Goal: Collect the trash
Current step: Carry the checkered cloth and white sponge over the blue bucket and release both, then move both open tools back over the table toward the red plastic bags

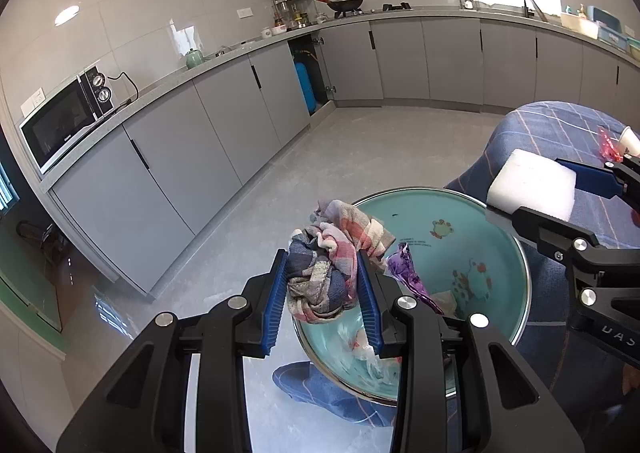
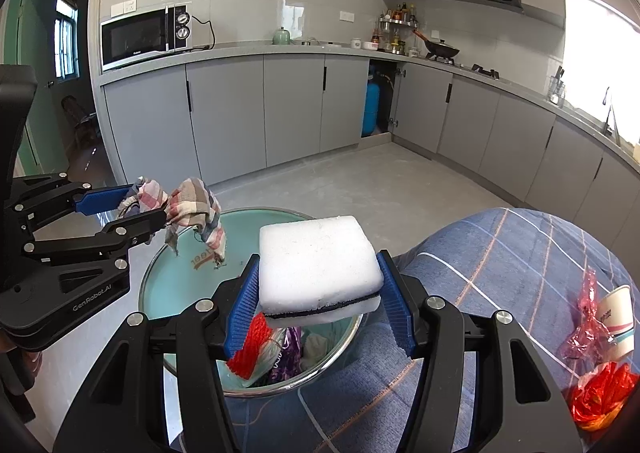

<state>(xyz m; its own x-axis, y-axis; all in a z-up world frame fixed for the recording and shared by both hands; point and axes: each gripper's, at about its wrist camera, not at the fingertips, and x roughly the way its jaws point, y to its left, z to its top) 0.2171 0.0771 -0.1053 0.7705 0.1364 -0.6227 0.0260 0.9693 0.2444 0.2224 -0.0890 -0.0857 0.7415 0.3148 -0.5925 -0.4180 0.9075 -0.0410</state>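
My left gripper [image 1: 324, 289] is shut on a crumpled plaid cloth [image 1: 332, 253] and holds it above the near-left rim of a teal basin [image 1: 460, 221]. My right gripper [image 2: 316, 297] is shut on a white sponge [image 2: 316, 261] with a dark layer, held over the basin's [image 2: 172, 285] near right side. The basin holds a purple wrapper [image 1: 408, 273], red netting [image 2: 250, 349] and white scraps. In the right wrist view the left gripper [image 2: 128, 209] and the cloth [image 2: 192, 209] hang over the basin's left rim.
A blue checked tablecloth [image 2: 500, 273] covers the table at the right. On it lie a pink wrapper [image 2: 584, 317], a paper cup [image 2: 618, 321] and a red-orange bag [image 2: 600, 397]. Grey kitchen cabinets [image 2: 224, 113], a microwave [image 2: 144, 37] and bare floor [image 2: 380, 189] lie beyond.
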